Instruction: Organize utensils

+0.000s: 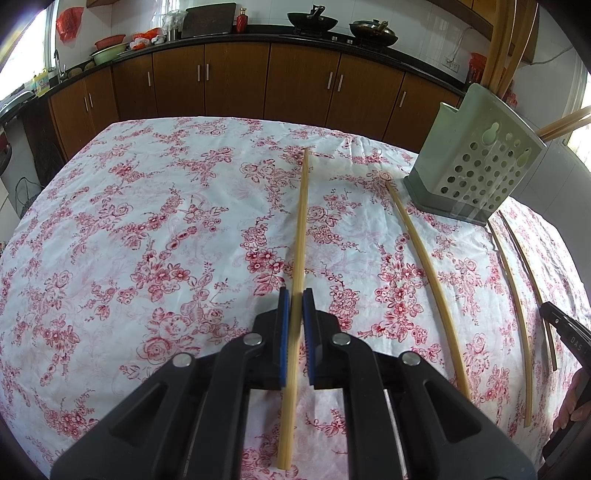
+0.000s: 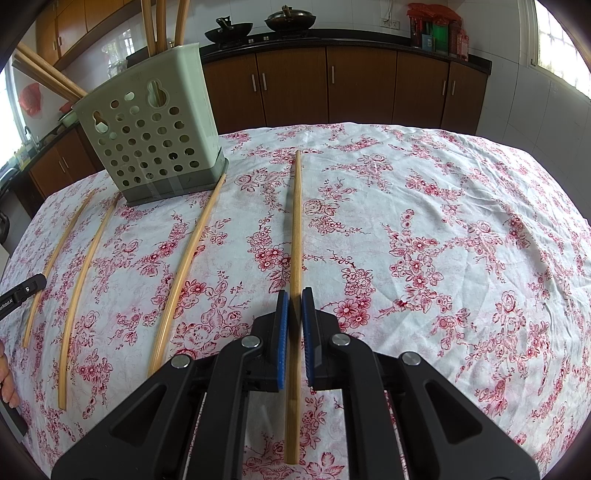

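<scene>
Several bamboo chopsticks lie on a table with a floral tablecloth (image 1: 129, 229). In the left wrist view my left gripper (image 1: 296, 302) has its blue pads either side of a chopstick (image 1: 301, 229), nearly closed on it. In the right wrist view my right gripper (image 2: 295, 302) is likewise closed around another chopstick (image 2: 296, 221). A pale green perforated utensil holder (image 1: 476, 162) stands at the right in the left wrist view; it also shows at the left in the right wrist view (image 2: 151, 136), with several chopsticks standing in it.
Three loose chopsticks (image 2: 184, 273) lie between the grippers, in front of the holder. Brown kitchen cabinets (image 1: 236, 81) and a counter with woks (image 1: 314, 20) run behind the table. The other gripper's tip (image 1: 565, 328) shows at the right edge.
</scene>
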The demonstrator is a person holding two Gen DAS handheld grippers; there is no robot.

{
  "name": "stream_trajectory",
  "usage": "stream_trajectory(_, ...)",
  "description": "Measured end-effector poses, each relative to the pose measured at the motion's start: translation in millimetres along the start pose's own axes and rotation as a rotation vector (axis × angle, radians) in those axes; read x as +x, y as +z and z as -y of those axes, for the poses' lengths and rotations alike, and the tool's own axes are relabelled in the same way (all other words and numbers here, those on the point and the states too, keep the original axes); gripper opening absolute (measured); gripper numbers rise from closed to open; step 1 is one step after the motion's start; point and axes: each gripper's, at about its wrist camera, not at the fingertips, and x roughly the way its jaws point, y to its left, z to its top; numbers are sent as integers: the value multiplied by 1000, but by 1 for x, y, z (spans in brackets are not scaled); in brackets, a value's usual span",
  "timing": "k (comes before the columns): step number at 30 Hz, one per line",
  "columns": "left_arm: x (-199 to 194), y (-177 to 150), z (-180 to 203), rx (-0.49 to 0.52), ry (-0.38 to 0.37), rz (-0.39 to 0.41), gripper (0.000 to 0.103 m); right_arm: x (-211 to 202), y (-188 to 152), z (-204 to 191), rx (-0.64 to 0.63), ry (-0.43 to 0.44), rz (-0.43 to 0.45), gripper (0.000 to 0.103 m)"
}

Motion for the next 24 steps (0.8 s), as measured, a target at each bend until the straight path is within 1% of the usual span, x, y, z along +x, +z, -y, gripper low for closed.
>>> stream_trajectory(9, 0, 0, 0, 2, 3, 2, 10, 0, 0, 1, 6, 8, 0, 9)
stream_trajectory(10, 0, 0, 3, 18, 19, 1, 10, 0, 0, 2, 12, 14, 0, 9)
stream_trajectory(12, -1, -2, 13, 87, 58, -2, 10, 0, 0, 5, 23, 24, 1, 9)
stream_trajectory(14, -4, -7, 19, 129, 70, -7, 10, -2, -3, 5, 17, 17, 0, 9)
stream_trajectory(20, -16, -21, 21, 160, 80, -8, 10, -8, -8, 6, 22, 36, 0, 8)
stream_trajectory(24, -18, -19, 20, 172, 74, -21, 8, -12, -6, 5, 18, 29, 5, 8)
